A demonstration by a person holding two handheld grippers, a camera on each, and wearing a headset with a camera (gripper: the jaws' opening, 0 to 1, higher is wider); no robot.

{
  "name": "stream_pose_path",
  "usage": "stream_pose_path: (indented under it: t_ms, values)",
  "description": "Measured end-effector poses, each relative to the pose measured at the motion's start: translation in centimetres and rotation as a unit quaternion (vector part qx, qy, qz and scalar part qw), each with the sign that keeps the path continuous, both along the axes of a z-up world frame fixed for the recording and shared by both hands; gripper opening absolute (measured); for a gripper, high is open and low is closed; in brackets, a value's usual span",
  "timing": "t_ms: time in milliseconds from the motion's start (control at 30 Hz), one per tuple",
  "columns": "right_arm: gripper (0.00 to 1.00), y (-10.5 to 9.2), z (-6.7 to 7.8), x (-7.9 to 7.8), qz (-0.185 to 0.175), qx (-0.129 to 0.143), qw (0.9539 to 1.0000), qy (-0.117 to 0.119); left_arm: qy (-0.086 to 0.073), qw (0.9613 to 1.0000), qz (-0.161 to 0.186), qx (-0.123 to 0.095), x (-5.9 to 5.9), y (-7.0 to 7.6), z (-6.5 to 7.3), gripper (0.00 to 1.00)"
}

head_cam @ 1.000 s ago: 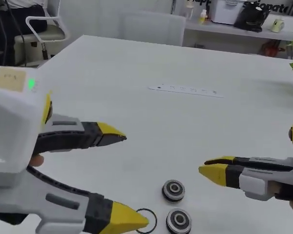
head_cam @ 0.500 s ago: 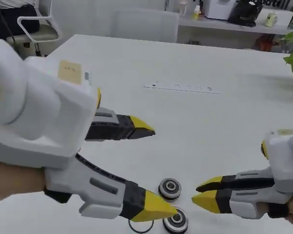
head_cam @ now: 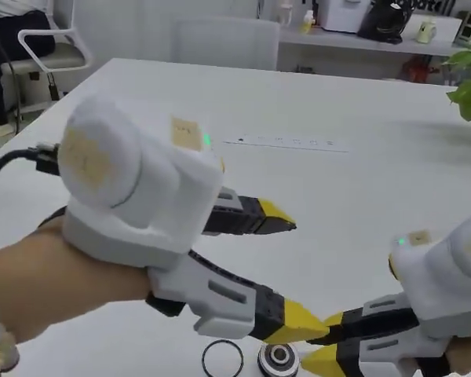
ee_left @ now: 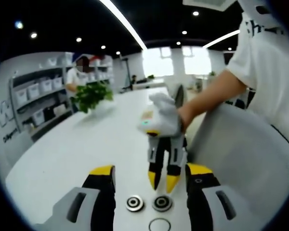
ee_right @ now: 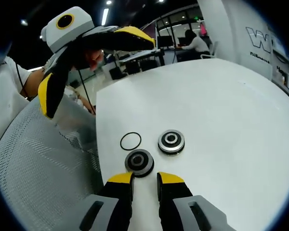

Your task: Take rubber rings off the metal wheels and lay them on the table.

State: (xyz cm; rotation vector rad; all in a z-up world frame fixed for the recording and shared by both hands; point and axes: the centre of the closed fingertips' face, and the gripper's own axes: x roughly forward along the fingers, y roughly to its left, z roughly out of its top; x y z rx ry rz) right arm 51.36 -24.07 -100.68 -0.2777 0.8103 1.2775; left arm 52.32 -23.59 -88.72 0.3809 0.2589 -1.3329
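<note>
The right tool (ee_right: 144, 178), its jaws a narrow gap apart and empty, hovered just short of the nearer metal wheel (ee_right: 139, 161). The left tool (head_cam: 300, 273) gaped wide, holding nothing. A second wheel (ee_right: 171, 142) and a loose rubber ring (ee_right: 130, 141) lay beside it on the counter (ee_right: 221, 110). The wheel looked dense and slippery and its ring thin and stretchy, so the best hold seemed to be pinning the hub and picking at the rim.
</note>
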Motion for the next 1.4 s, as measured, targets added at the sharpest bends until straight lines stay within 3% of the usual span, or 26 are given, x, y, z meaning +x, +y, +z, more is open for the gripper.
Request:
stream_pose_path:
  t_ms: [167, 233, 400, 533, 600, 667, 700, 833, 933, 1200, 1267, 1400]
  values:
    - [0.17, 0.2, 0.0, 0.0, -0.004, 0.008, 0.9999, 0.009, 0.018, 0.9998, 0.006, 0.003, 0.5, 0.2, -2.0, 0.53]
    - [0.17, 0.2, -0.1, 0.0, -0.006, 0.008, 0.9999, 0.010, 0.028, 0.9994, 0.008, 0.018, 0.6, 0.4, -3.5, 0.51]
    - [0.18, 0.2, -0.4, -0.2, -0.001, 0.005, 0.9999, 0.013, 0.047, 0.9984, 0.023, 0.020, 0.8, 0.7, -5.6, 0.47]
    - [0.18, 0.2, -0.6, -0.2, 0.003, -0.001, 0.9999, 0.013, 0.033, 0.9983, 0.033, 0.035, 0.8, 1.3, -7.1, 0.38]
    - [0.18, 0.3, -0.7, -0.3, 0.004, -0.001, 0.9999, 0.013, 0.032, 0.9983, 0.034, 0.035, 0.9, 1.4, -7.2, 0.34]
    - [0.19, 0.4, -0.7, -0.4, 0.007, -0.001, 0.9999, 0.014, 0.049, 0.9976, 0.047, 0.015, 1.1, 1.4, -7.1, 0.34]
    - [0.19, 0.4, -0.7, -0.4, 0.009, -0.003, 0.9999, 0.013, 0.072, 0.9960, 0.052, 0.007, 1.1, 1.3, -7.4, 0.34]
    - [0.19, 0.5, -0.9, -0.5, 0.012, -0.007, 0.9998, 0.012, 0.073, 0.9954, 0.059, 0.017, 1.4, 1.6, -8.4, 0.35]
    - [0.19, 0.5, -1.0, -0.6, 0.014, -0.009, 0.9998, 0.012, 0.082, 0.9948, 0.056, 0.022, 0.9, 1.5, -9.0, 0.35]
    - [0.19, 0.7, -1.2, -0.6, 0.020, -0.013, 0.9997, 0.005, 0.087, 0.9948, 0.030, 0.045, -0.3, 0.7, -10.3, 0.30]
    - [0.19, 0.7, -1.2, -0.6, 0.019, -0.013, 0.9997, 0.005, 0.083, 0.9943, 0.024, 0.062, -0.5, 1.0, -11.0, 0.27]
    - [0.19, 0.7, -1.2, -0.6, 0.020, -0.013, 0.9997, 0.003, 0.089, 0.9935, 0.024, 0.066, -0.6, 1.1, -11.4, 0.26]
